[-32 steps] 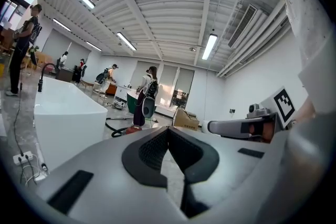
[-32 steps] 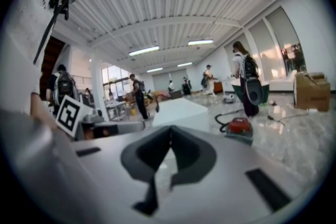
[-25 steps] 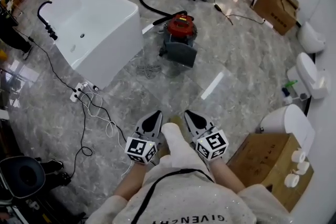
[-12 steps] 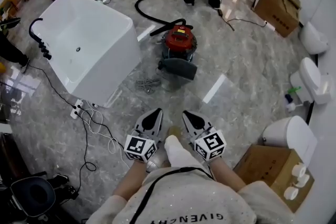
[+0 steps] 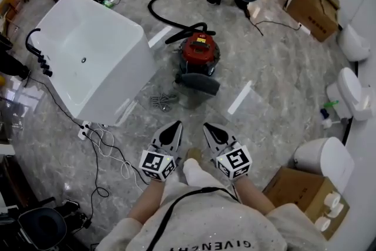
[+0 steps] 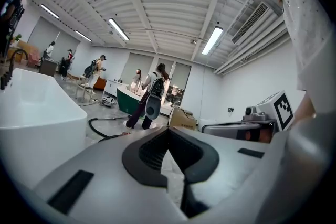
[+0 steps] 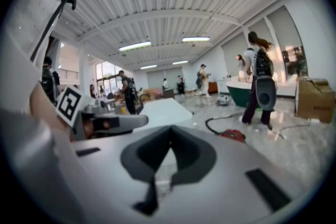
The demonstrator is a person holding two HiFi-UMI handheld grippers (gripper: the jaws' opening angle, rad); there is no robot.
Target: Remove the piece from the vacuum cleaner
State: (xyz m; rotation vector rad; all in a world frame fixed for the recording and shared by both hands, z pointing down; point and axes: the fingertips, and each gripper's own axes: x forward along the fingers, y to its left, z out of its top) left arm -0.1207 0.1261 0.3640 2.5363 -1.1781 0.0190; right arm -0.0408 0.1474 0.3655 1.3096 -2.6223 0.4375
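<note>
While the vacuum cleaner [image 5: 200,54] sits well ahead on the floor, both grippers, left [image 5: 171,137] and right [image 5: 215,135], are carried with jaws closed, empty.

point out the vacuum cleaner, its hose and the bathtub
vacuum cleaner [image 5: 200,49]: head view, red top of its body
hose [image 5: 150,9]: head view, leftmost bend of the black loop
bathtub [image 5: 132,82]: head view, white outer side wall
</note>
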